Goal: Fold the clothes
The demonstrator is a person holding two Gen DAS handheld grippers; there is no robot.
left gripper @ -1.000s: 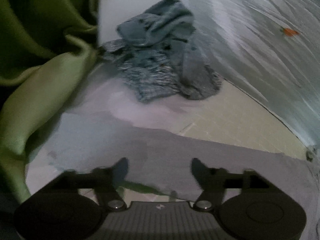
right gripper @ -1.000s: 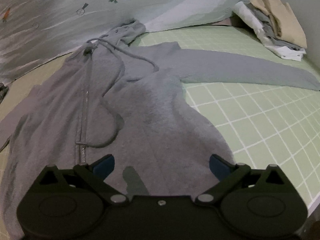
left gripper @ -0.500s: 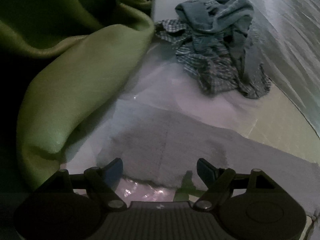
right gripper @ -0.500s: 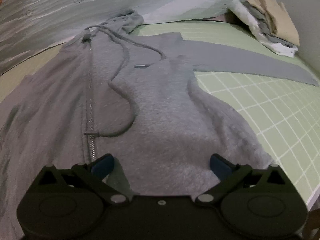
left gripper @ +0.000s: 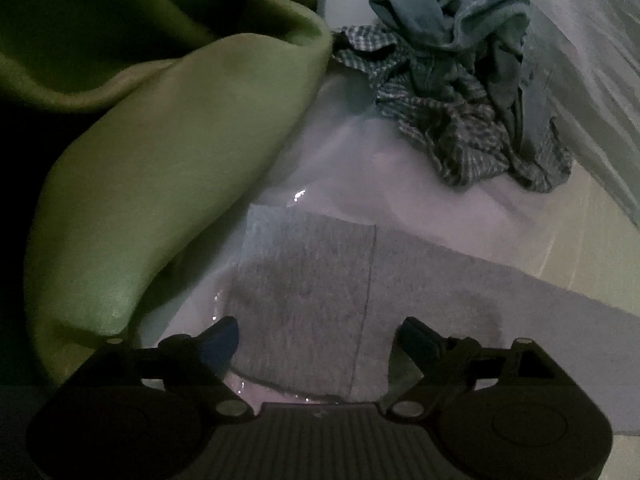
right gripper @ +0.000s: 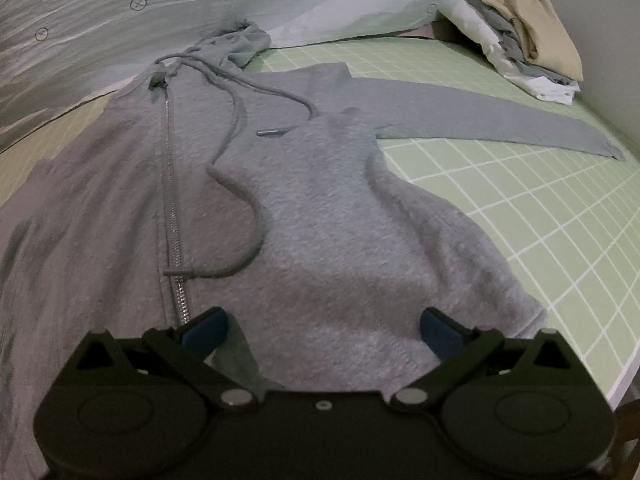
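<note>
Hoodie (right gripper: 320,220) was laid flat, zipped, on the bed (right gripper: 540,208). Left gripper (left gripper: 318,332), jaws just widened, was poised over the cuff (left gripper: 304,280); right gripper (right gripper: 322,324) was wide over the hem. Judged best: cuff pinched squarely, both layers caught.

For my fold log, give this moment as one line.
stage: reaching | left claw: open, widening, over sleeve cuff | right claw: open over grey hoodie hem | nothing gripped
</note>
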